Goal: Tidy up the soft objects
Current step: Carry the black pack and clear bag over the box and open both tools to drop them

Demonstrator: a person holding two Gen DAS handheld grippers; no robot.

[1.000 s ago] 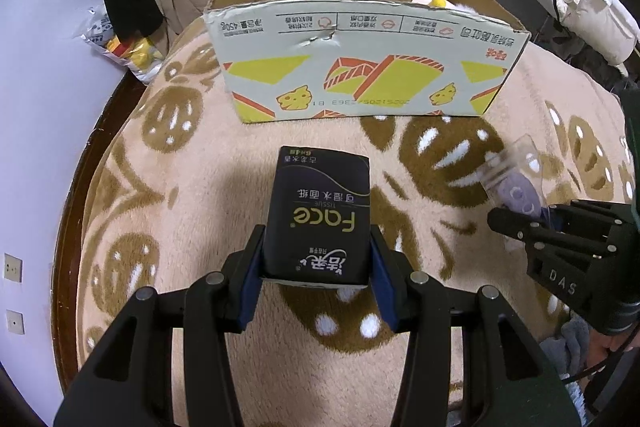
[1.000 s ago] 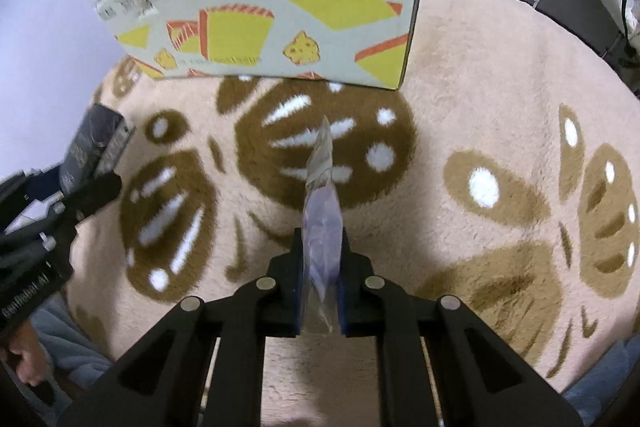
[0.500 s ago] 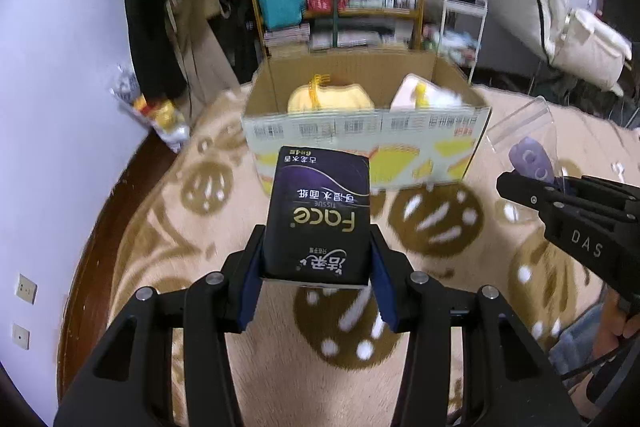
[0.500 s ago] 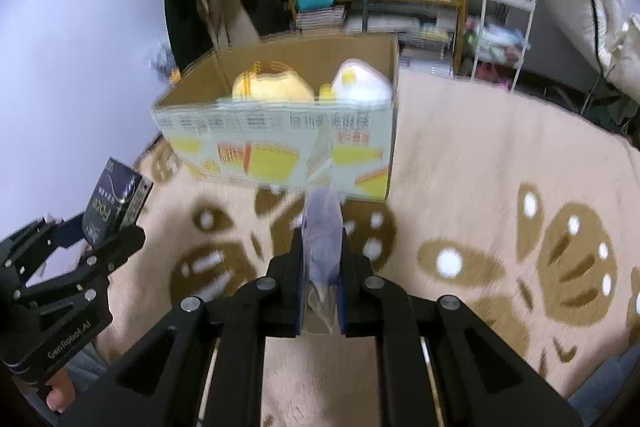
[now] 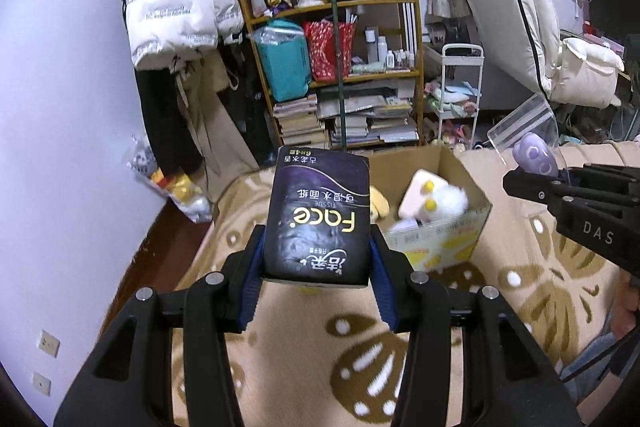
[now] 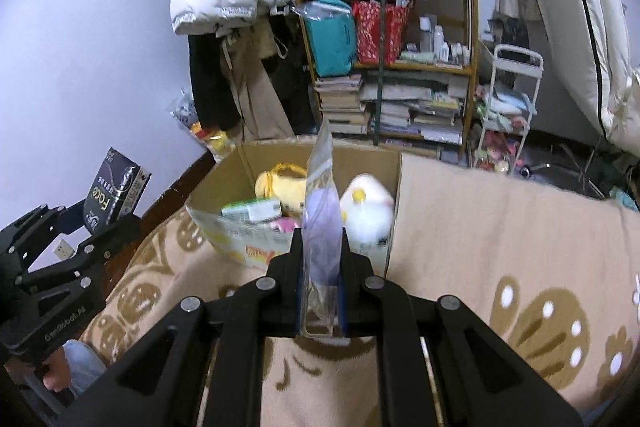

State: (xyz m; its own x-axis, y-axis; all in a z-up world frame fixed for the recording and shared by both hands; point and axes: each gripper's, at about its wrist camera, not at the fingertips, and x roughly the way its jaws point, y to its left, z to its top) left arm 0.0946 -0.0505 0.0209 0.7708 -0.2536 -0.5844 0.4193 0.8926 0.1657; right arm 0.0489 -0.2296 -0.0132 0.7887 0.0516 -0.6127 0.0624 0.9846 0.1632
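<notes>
Left gripper (image 5: 316, 267) clamps tissue pack (image 5: 318, 219) between pads.

A white puffer jacket (image 5: 176, 11) hangs beside a wooden shelf (image 5: 332, 7) stacked with books (image 6: 400, 111).

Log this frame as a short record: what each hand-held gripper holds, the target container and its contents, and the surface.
left hand-held gripper: shut on black tissue pack
right hand-held gripper: shut on clear zip bag with a purple item inside
container: open cardboard box, ahead of both grippers
box contents: yellow plush, white plush, green-and-white pack
surface: beige blanket with brown pattern
</notes>
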